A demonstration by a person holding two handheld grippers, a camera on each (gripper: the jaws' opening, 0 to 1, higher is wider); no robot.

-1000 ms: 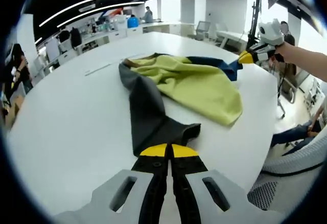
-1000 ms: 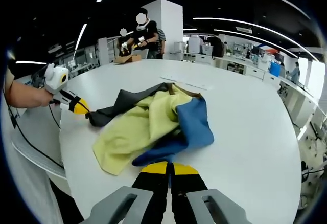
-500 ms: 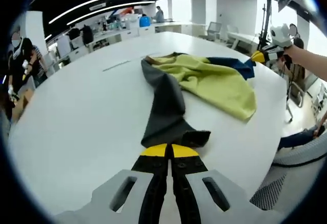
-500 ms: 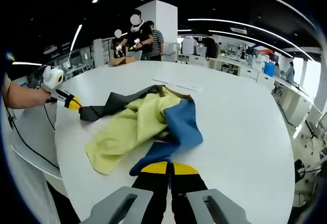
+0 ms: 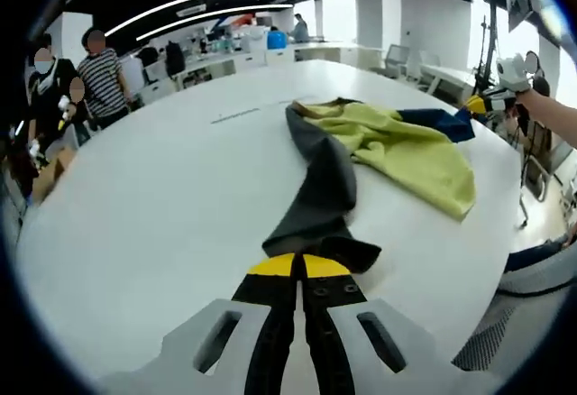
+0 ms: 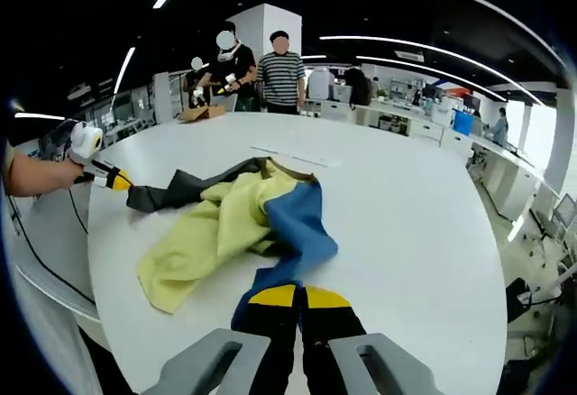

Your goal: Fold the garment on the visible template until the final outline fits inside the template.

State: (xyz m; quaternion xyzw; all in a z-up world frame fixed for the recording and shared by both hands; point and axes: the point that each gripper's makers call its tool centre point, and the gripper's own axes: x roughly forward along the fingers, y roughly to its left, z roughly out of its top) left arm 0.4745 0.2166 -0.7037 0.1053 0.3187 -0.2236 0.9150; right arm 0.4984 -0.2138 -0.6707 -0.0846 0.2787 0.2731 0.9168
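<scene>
I have the garment (image 5: 379, 156) spread loosely on the white bench (image 5: 153, 206), yellow-green body crumpled between a grey sleeve (image 5: 325, 192) and a blue sleeve (image 6: 293, 224). My left gripper (image 5: 298, 267) has its jaws clamped on the grey cuff; my right gripper (image 6: 298, 297) has its jaws clamped on the blue cuff. The sleeves are drawn out to opposite sides. People (image 6: 257, 70) stand beyond the bench.

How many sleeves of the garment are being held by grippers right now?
2. The grey sleeve is clamped in the left gripper near the table edge; the blue sleeve is clamped in the right gripper. The yellow body lies crumpled between them.
</scene>
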